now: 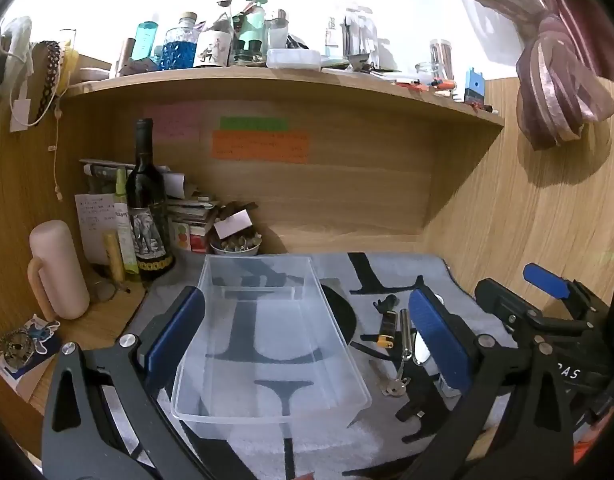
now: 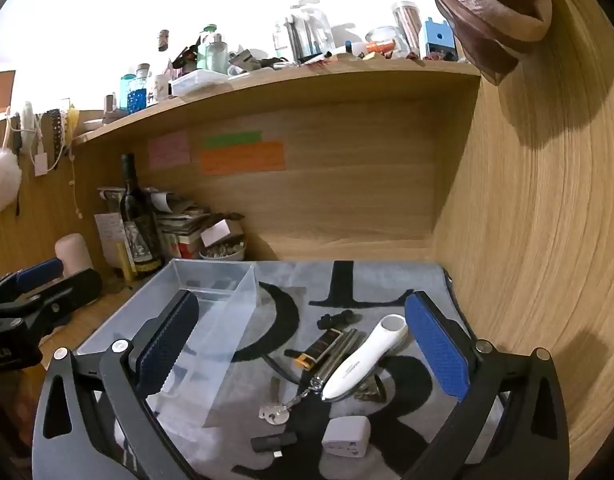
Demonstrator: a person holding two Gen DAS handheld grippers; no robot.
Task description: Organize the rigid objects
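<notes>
Between the right claw's (image 2: 303, 354) spread fingers — white device (image 2: 367, 360), untouched.

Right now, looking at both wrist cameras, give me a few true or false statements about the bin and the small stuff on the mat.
1. The clear plastic bin is empty. True.
2. The white handheld device lies inside the bin. False: it lies on the grey mat, to the bin's right.
3. The keys lie on the mat outside the bin. True.
4. The right gripper is shut on the white adapter. False: its jaws are open, holding nothing.
5. The wine bottle lies on its side. False: it stands upright.
</notes>
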